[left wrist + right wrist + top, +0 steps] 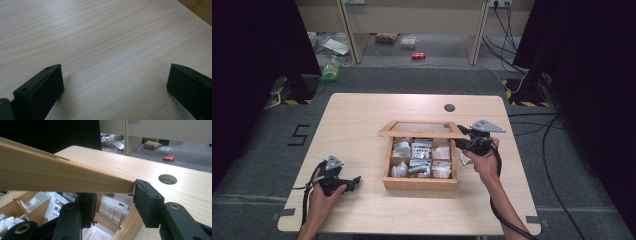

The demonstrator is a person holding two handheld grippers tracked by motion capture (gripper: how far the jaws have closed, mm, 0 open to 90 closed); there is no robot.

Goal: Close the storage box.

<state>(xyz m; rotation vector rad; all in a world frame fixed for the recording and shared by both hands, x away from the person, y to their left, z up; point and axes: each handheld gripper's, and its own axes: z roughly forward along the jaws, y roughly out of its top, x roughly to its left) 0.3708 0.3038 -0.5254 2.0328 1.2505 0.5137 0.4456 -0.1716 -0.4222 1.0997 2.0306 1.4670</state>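
A wooden box [419, 184] with divided compartments holds several white packets [421, 150] at the table's middle. Its glass-paned lid [417, 134] stands tilted up from the box. My right gripper [460, 135] is at the lid's right front corner. In the right gripper view the lid's wooden rail [62, 177] runs over the left jaw and ends against the right pad of the right gripper [112, 192]; the jaws stand apart, with packets [112, 207] below. My left gripper [357, 181] rests low on the table to the box's left, open, its jaws [115, 67] wide over bare wood.
A round cable hole [449, 107] lies in the table behind the box. The box's corner [200, 8] edges into the left gripper view. On the floor beyond are a red can [418, 55], a green bottle [331, 70] and cables [532, 120] at the right.
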